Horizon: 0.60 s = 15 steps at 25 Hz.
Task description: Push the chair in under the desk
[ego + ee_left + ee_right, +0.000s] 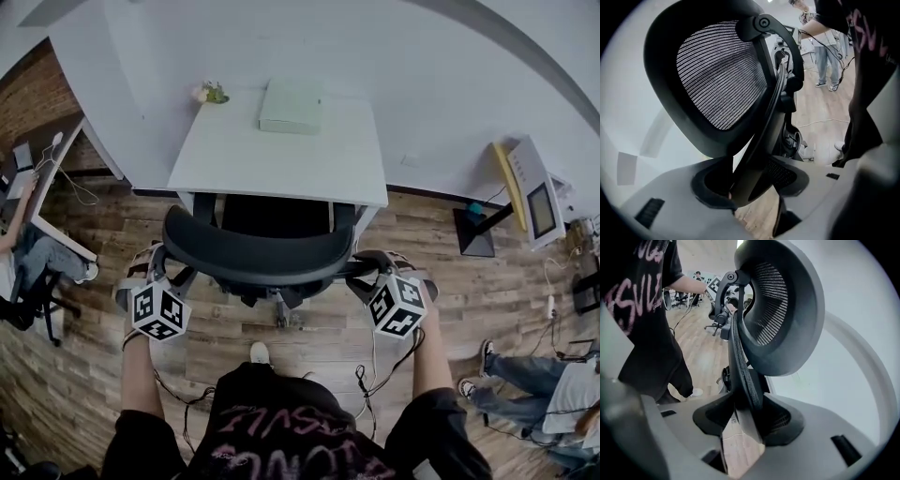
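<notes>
A black mesh office chair (pixel 253 255) stands in front of the white desk (pixel 281 155), with its seat partly under the desktop. My left gripper (pixel 174 274) is shut on the left edge of the backrest. My right gripper (pixel 362 268) is shut on the right edge. In the left gripper view the backrest frame (pixel 764 126) runs down between the pads of the left gripper (pixel 749 183), below the mesh headrest (pixel 717 79). In the right gripper view the backrest edge (pixel 740 362) sits pinched in the right gripper (pixel 746 420), under the headrest (pixel 787 310).
A pale green box (pixel 291 105) and a small plant (pixel 212 93) sit at the desk's far edge, against the wall. A person sits at another desk (pixel 42 234) on the left. A screen on a stand (pixel 530 192) and someone's legs (pixel 530 375) are on the right. Cables trail over the wooden floor.
</notes>
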### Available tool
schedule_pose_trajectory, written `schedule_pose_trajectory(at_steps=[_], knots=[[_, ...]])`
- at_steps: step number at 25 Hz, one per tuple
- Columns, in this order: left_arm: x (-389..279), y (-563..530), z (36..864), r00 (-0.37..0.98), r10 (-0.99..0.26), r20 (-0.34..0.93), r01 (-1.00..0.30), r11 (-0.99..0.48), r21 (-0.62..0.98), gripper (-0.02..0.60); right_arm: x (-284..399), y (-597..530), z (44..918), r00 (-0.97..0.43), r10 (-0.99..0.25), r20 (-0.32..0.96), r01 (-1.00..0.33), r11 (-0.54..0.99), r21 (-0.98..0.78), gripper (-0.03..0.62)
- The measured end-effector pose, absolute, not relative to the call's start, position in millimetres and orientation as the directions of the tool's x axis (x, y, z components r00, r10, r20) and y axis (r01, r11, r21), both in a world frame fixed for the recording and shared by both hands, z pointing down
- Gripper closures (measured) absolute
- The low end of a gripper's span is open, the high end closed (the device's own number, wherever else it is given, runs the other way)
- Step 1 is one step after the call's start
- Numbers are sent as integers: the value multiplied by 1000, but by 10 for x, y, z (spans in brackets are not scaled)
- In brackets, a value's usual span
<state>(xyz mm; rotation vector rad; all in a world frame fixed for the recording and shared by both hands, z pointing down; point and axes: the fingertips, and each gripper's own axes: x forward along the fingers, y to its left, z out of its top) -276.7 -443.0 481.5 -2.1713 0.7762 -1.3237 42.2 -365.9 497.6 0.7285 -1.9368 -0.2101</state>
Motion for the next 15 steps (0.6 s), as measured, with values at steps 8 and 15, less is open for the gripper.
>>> schedule_pose_trajectory(at_steps=[8, 15], knots=[[-2748, -4942, 4800, 390, -671, 631, -199, -730, -654, 344, 424, -4106, 4967, -288, -580, 762, -417, 792, 445, 398], [-2685, -5329, 4812, 414, -654, 633, -164, -738, -655, 345, 461, -4401, 4986, -273, -606, 747, -447, 768, 459, 396]])
